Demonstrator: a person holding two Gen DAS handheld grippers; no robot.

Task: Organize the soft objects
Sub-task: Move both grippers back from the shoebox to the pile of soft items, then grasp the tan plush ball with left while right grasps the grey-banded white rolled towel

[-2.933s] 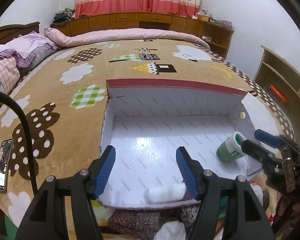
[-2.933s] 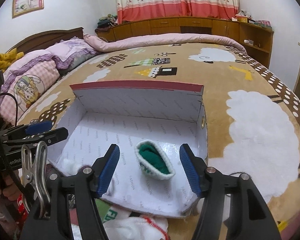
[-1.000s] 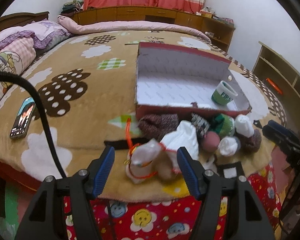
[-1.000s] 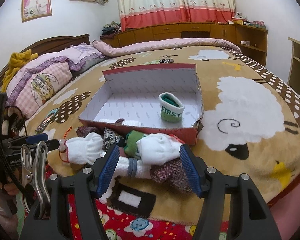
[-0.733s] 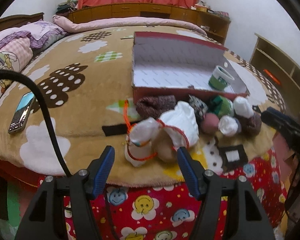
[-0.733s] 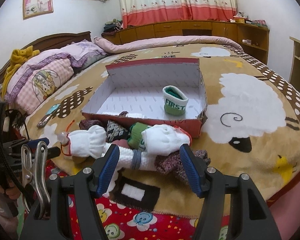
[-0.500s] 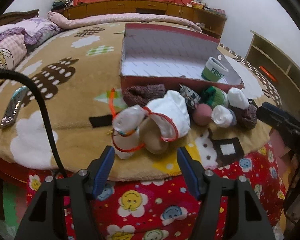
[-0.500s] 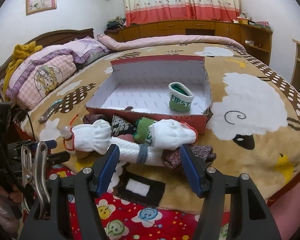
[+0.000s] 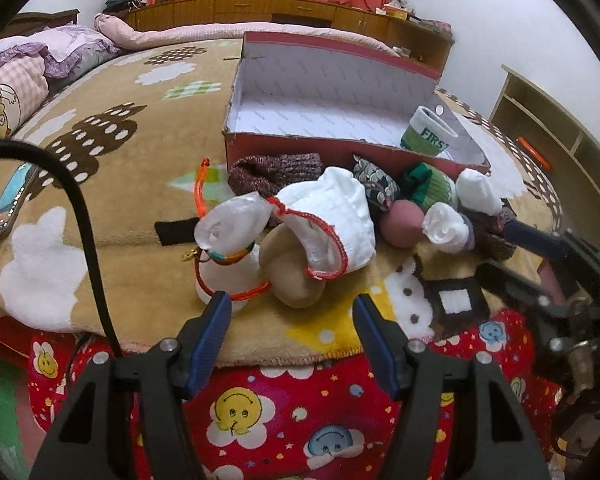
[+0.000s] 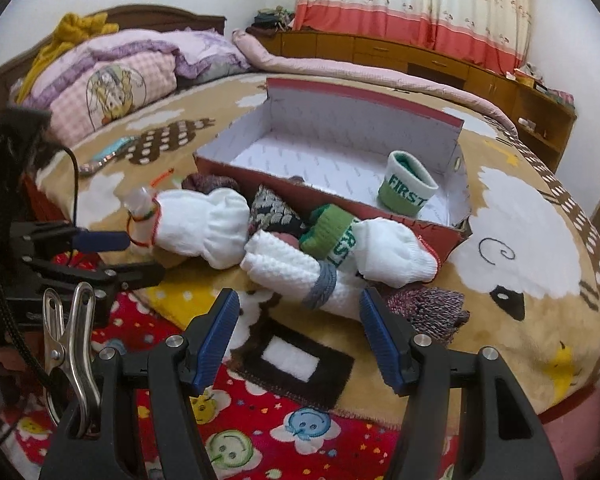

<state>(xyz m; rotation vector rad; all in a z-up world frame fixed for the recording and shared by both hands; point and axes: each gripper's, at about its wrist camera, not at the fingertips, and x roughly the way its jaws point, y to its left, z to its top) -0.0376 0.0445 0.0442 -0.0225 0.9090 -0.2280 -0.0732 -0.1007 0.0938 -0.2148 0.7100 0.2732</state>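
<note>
Both hand-held grippers are held released and empty at the foot of the bed: the left hand-held gripper (image 9: 292, 312) before a white knitted glove with red trim (image 9: 332, 224), the right hand-held gripper (image 10: 300, 312) before a white knitted roll tied with grey yarn (image 10: 300, 272). A heap of rolled socks is seen lying on the tan cartoon-print blanket (image 10: 540, 280), just beside the red cardboard box with white lining (image 10: 364, 128). A green-and-white rolled sock marked FIRST (image 10: 406, 188) stands inside the box, near its right end.
</note>
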